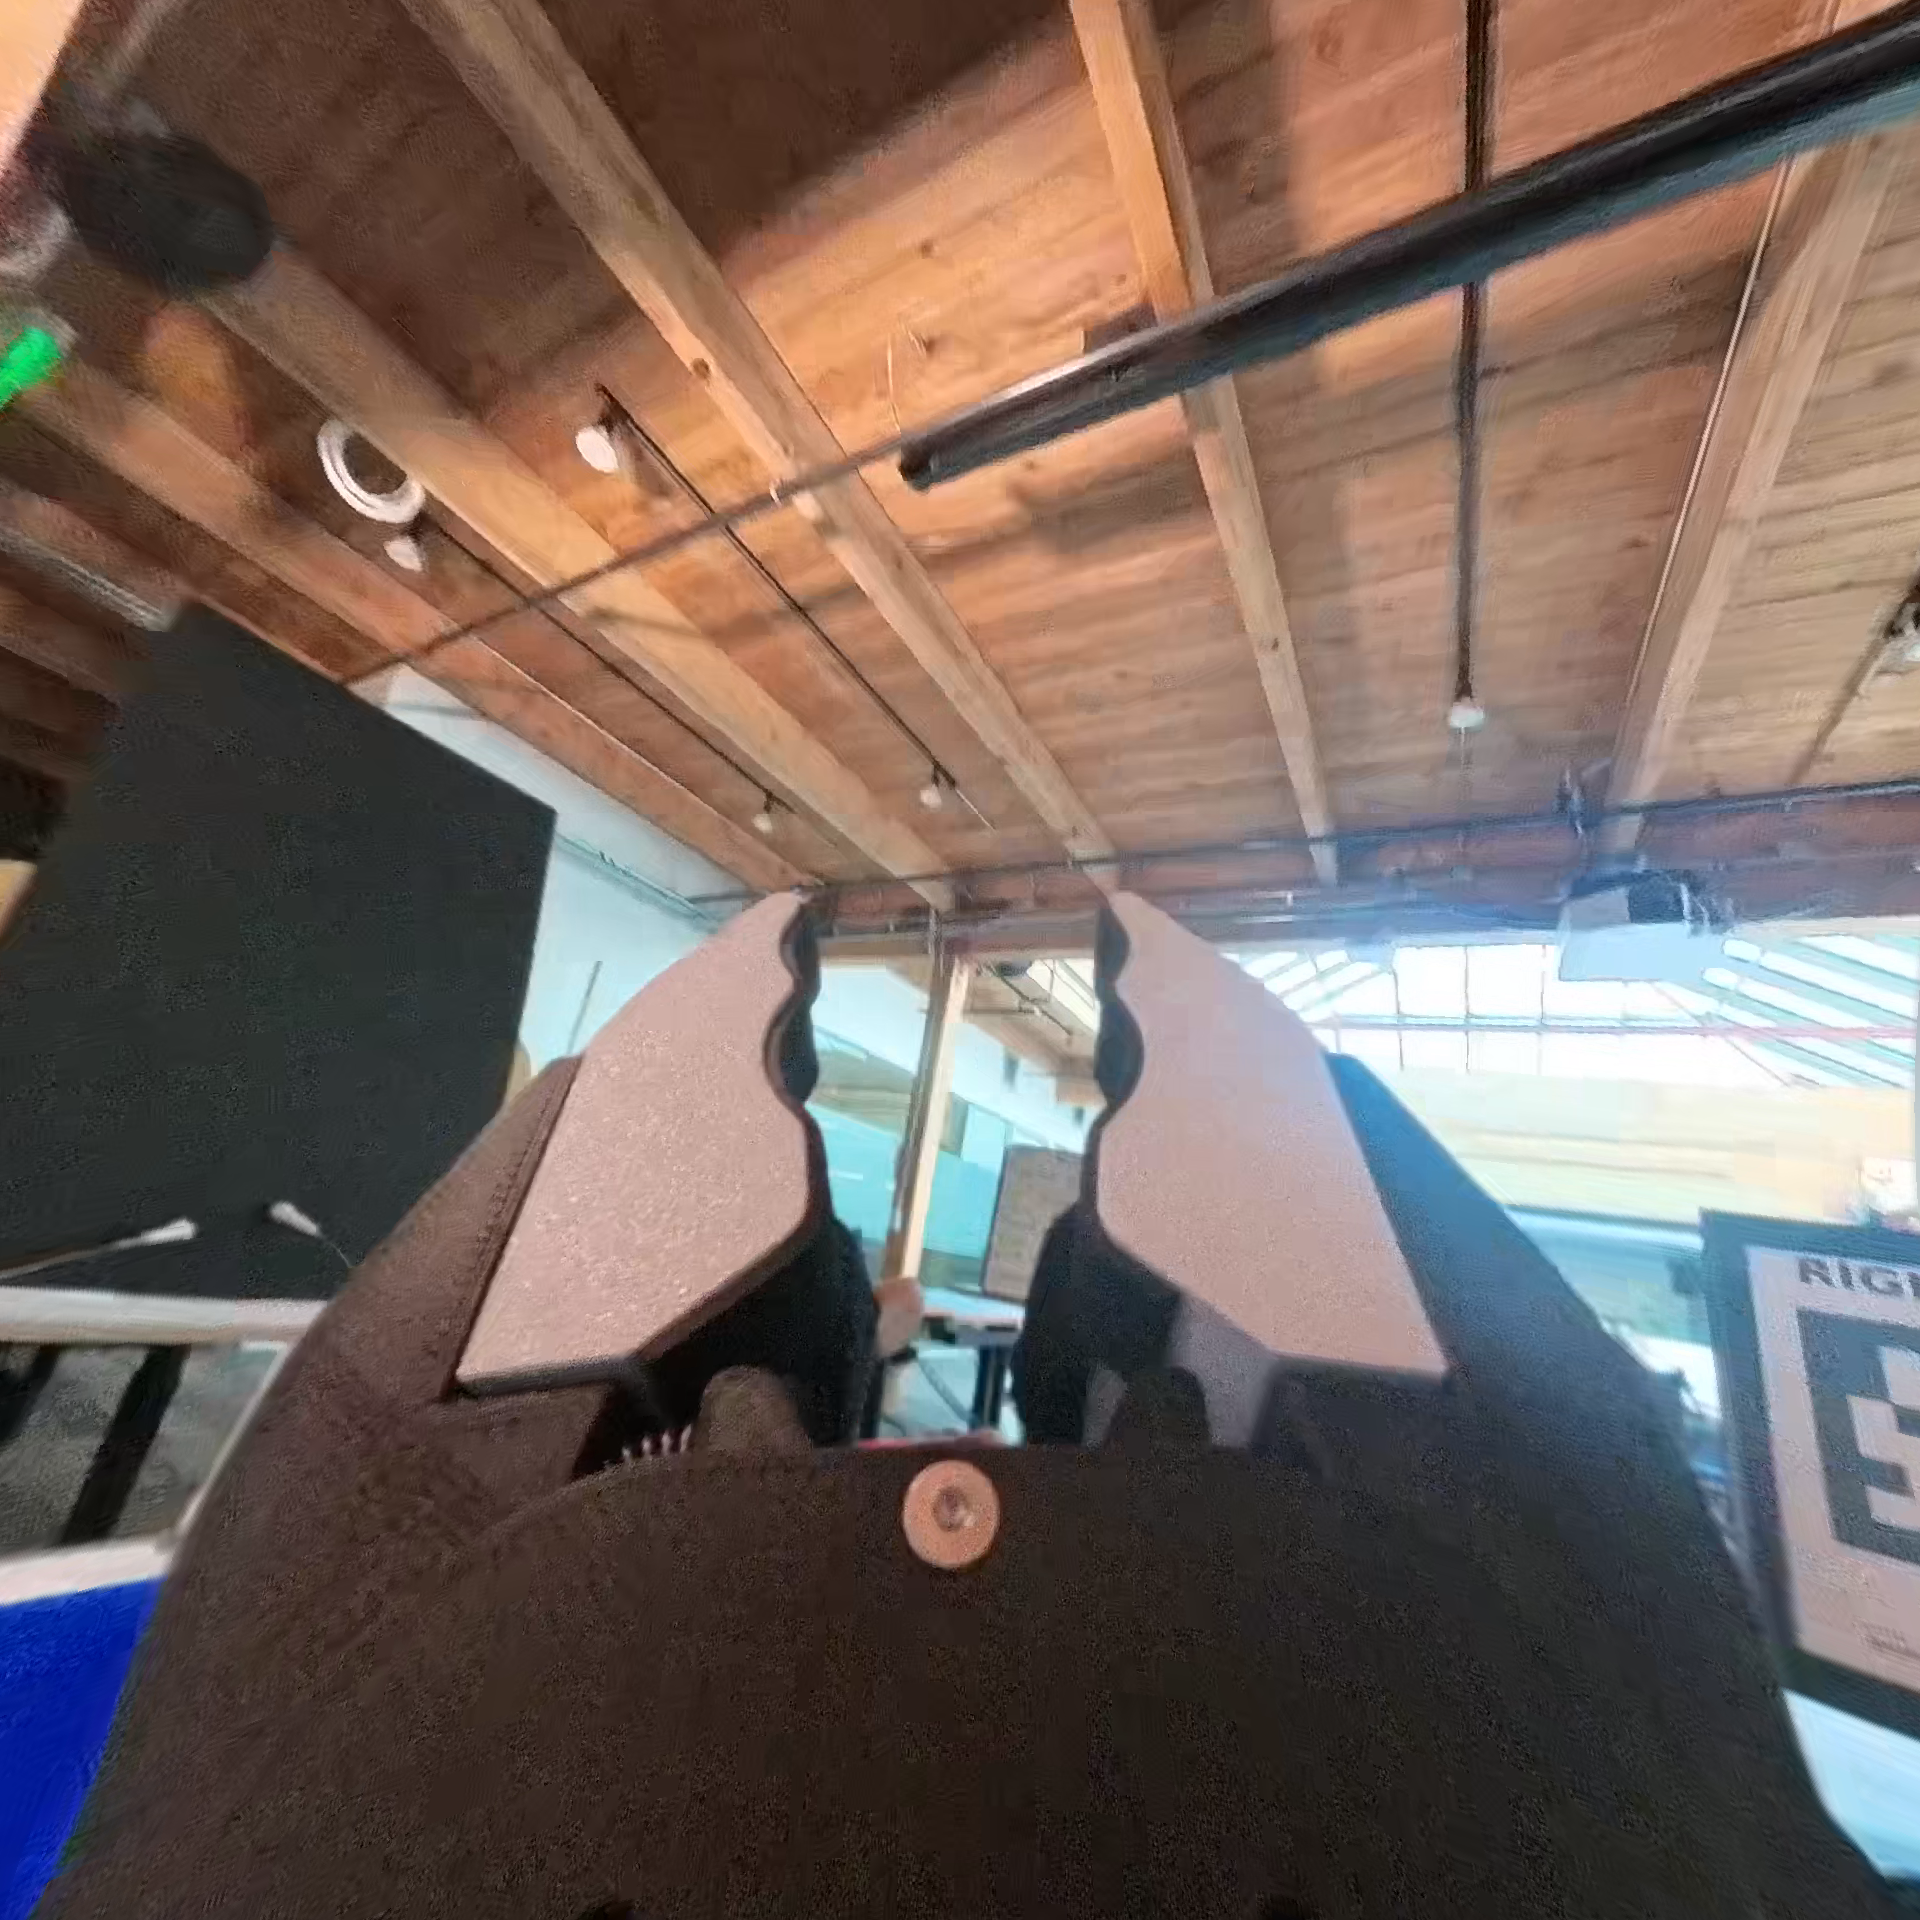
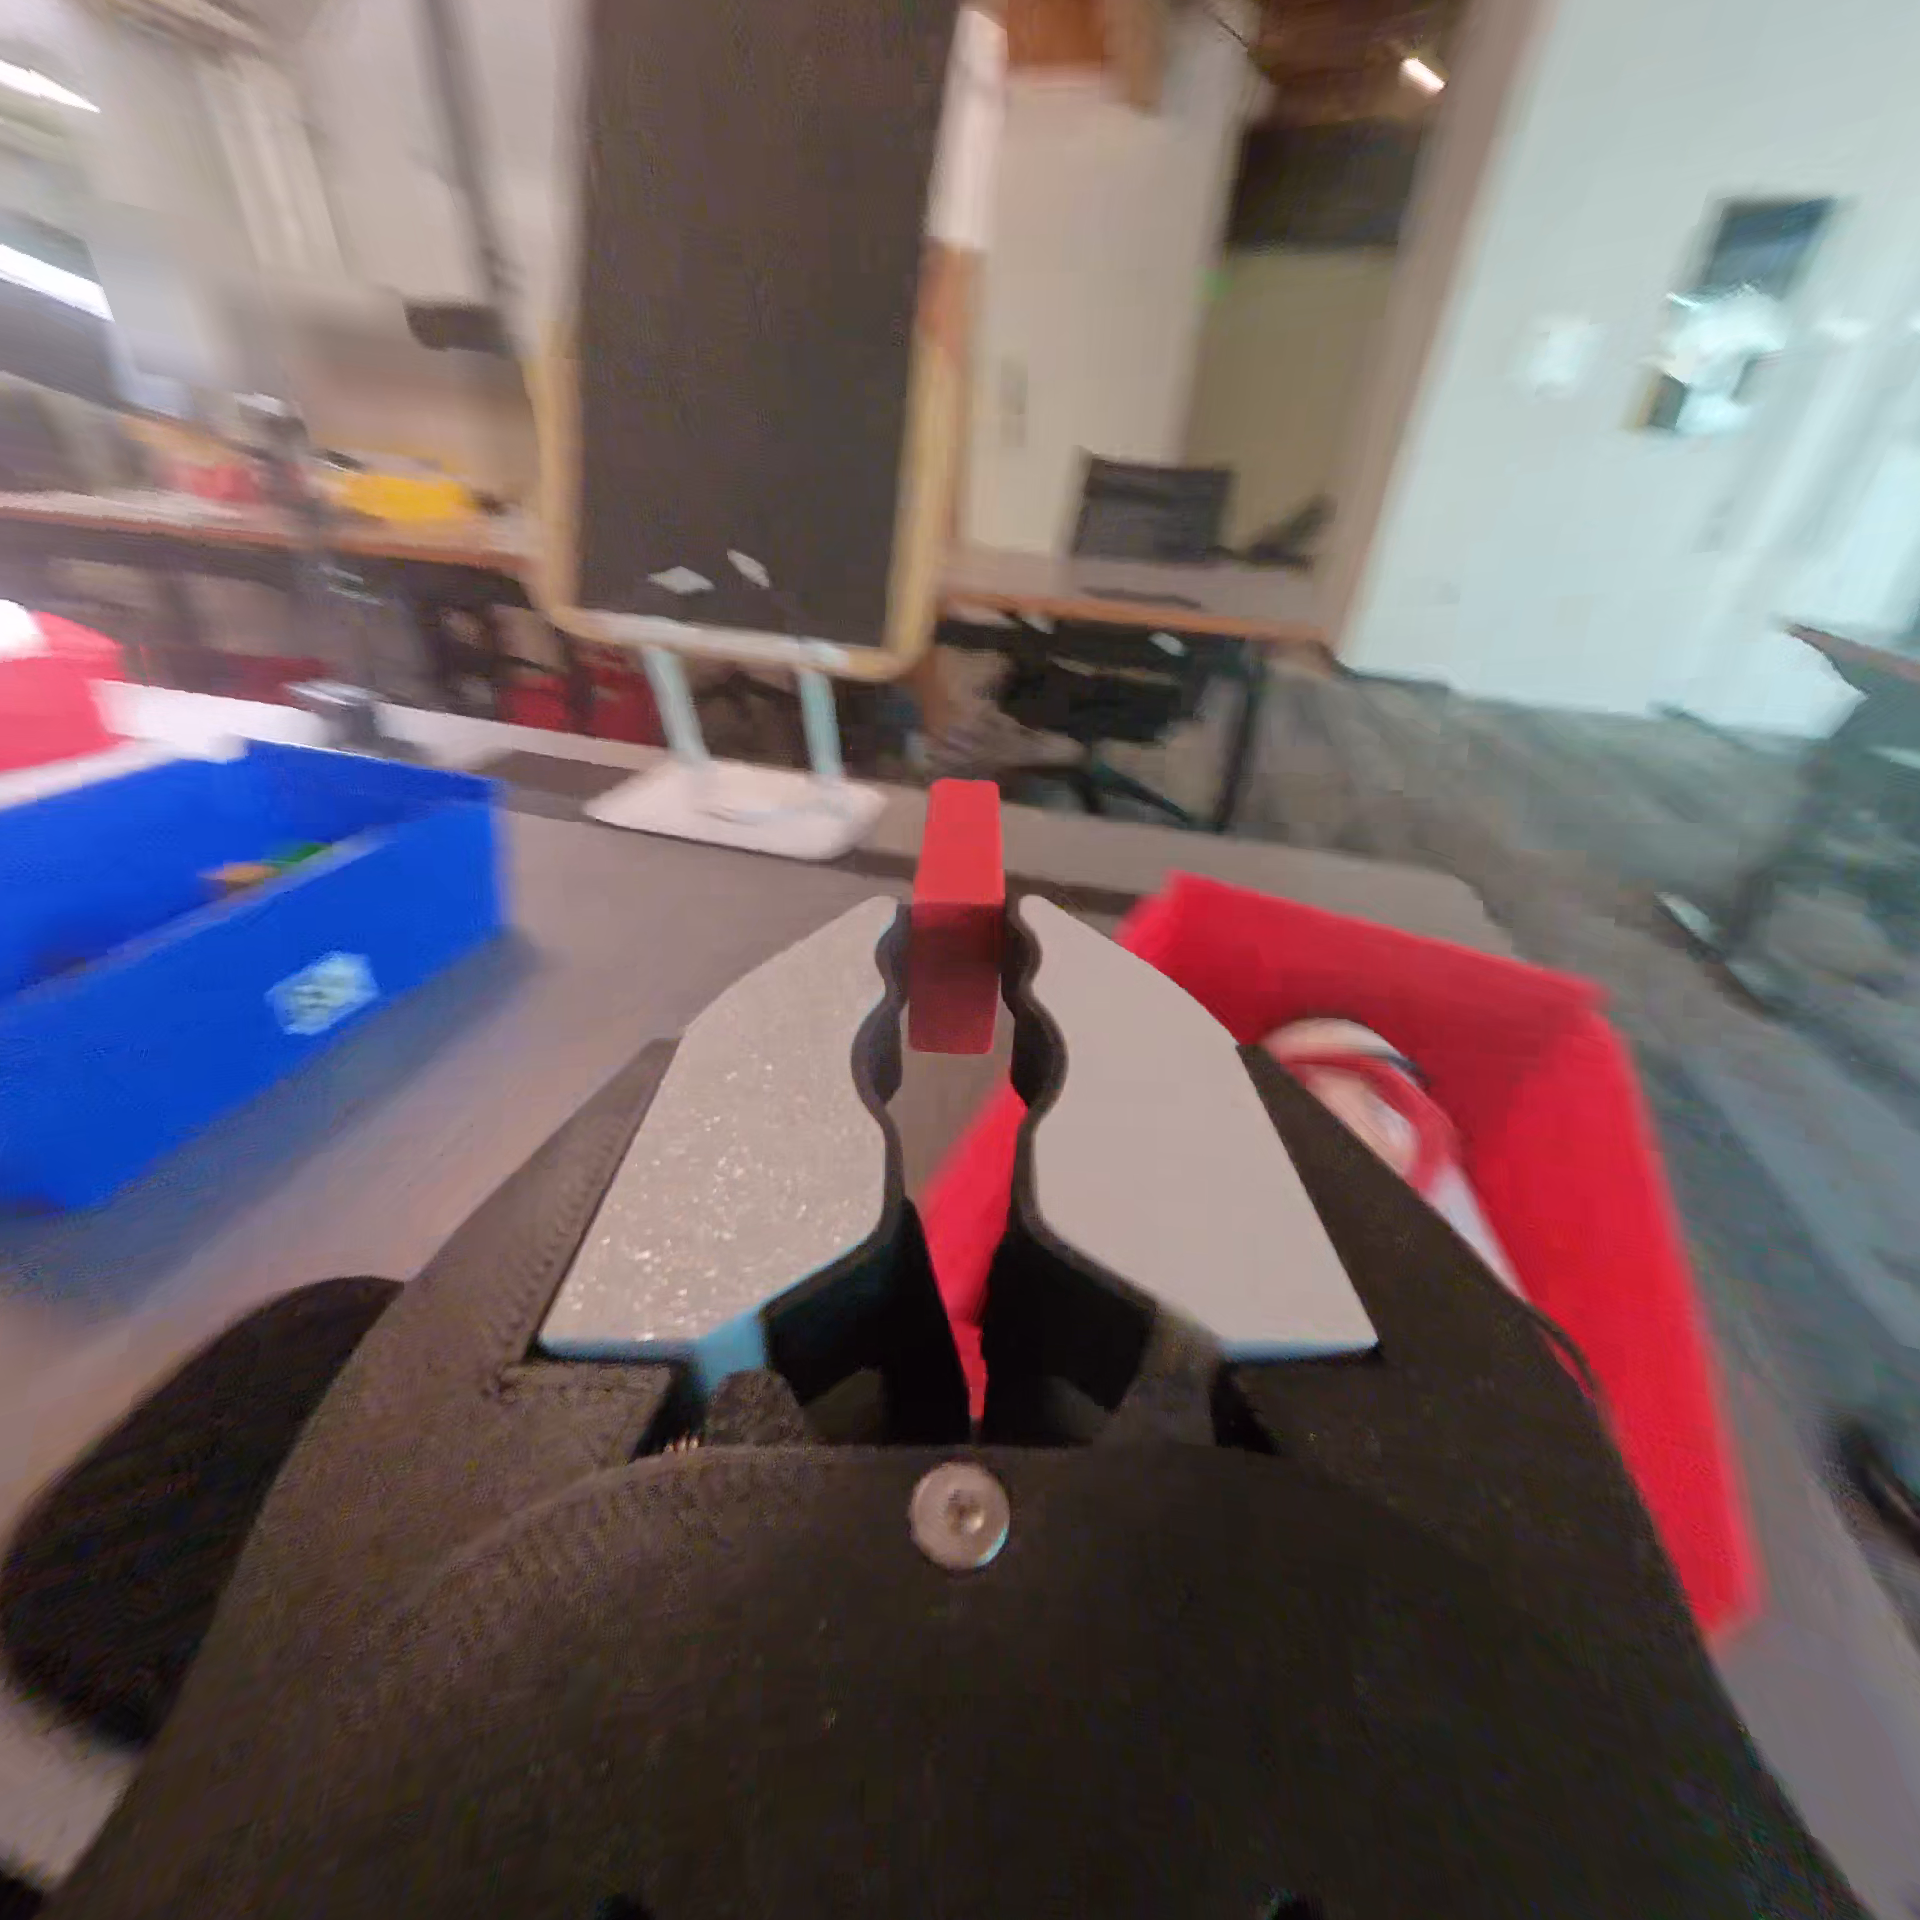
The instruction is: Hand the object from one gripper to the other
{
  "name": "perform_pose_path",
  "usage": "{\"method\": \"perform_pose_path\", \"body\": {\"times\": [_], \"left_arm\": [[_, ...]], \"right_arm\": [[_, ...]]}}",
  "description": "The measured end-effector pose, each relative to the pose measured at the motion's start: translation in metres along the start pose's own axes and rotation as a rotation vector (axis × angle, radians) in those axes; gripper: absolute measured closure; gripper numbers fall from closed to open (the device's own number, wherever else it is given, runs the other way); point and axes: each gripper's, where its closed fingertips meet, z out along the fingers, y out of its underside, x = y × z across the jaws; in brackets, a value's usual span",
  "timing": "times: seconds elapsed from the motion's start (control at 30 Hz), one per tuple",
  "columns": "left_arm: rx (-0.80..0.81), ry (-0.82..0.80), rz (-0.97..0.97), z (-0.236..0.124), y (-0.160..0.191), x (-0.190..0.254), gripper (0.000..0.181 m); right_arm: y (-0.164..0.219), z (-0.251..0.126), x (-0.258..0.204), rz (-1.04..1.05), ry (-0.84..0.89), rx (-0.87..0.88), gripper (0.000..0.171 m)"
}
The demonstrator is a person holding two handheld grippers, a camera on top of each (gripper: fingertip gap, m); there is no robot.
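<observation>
Pointing steeply upward, the left gripper point(image 1: 954, 935) is seen in the left wrist view with its two grey-faced fingers point(image 1: 675, 1174) spread wide and nothing held between them. Behind the tips a wooden beamed ceiling point(image 1: 1039, 436) is shown, crossed by a black rail point(image 1: 1403, 270) and dotted with small white light fittings point(image 1: 597, 449). A dark panel point(image 1: 260, 935) is seen at the left, and a bright band of windows point(image 1: 1507, 1008) runs at the right. At the right edge a board with a black-and-white marker point(image 1: 1829, 1455) is partly shown, and a strip of blue point(image 1: 62, 1714) is visible in the lower left corner.

In the right wrist view the right gripper point(image 2: 956, 925) is closed on a red block point(image 2: 956, 935), which is clamped near the fingertips and stands upright, its upper end rising above them. The block is held above a grey tabletop point(image 2: 644, 935). A blue bin point(image 2: 239, 966) is set on the tabletop to the left, with small coloured things inside that are too blurred to be named. A red bin point(image 2: 1507, 1091) is placed to the right, just beyond the gripper, and a white and red object inside it is blurred. Farther back a tall dark board on a white stand point(image 2: 748, 343) is seen, along with desks and a chair.
</observation>
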Motion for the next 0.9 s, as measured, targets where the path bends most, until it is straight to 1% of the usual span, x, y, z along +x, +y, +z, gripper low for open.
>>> {"method": "perform_pose_path", "body": {"times": [0.03, 0.1, 0.17, 0.23, 0.37, 0.47, 0.53, 0.6, 0.73, 0.83, 0.9], "left_arm": [[0.029, -0.017, 0.043, -0.002, -0.005, -0.004, 0.127], [-0.001, -0.058, 0.176, -0.002, -0.002, -0.009, 0.125], [-0.082, -0.091, 0.292, -0.001, 0.008, -0.013, 0.124], [-0.127, -0.099, 0.331, 0.0, 0.016, -0.014, 0.124], [-0.111, -0.08, 0.258, 0.001, 0.018, -0.013, 0.125], [-0.118, -0.054, 0.23, -0.002, 0.014, -0.017, 0.125], [-0.146, -0.034, 0.209, -0.007, 0.011, -0.024, 0.126], [-0.167, -0.05, 0.172, -0.013, 0.005, -0.036, 0.126], [-0.246, -0.074, 0.124, -0.026, 0.002, -0.055, 0.128], [-0.379, -0.101, 0.161, -0.033, 0.016, -0.063, 0.128], [-0.491, -0.117, 0.213, -0.039, 0.029, -0.067, 0.129]], "right_arm": [[0.014, 0.004, 0.021, 0.005, 0.073, -0.048, 0.154], [0.039, 0.015, 0.049, 0.031, 0.158, -0.105, 0.154], [0.06, 0.03, 0.06, 0.09, 0.16, -0.13, 0.154], [0.079, 0.045, 0.06, 0.124, 0.146, -0.171, 0.154], [0.107, 0.067, 0.056, 0.056, 0.21, -0.261, 0.154], [0.129, 0.078, 0.048, 0.013, 0.218, -0.353, 0.155], [0.143, 0.082, 0.047, -0.016, 0.233, -0.416, 0.155], [0.154, 0.083, 0.047, -0.046, 0.236, -0.46, 0.154], [0.163, 0.081, 0.046, -0.049, 0.203, -0.514, 0.152], [0.167, 0.079, 0.047, -0.08, 0.195, -0.548, 0.136], [0.157, 0.077, 0.049, -0.064, 0.2, -0.51, 0.121]]}}
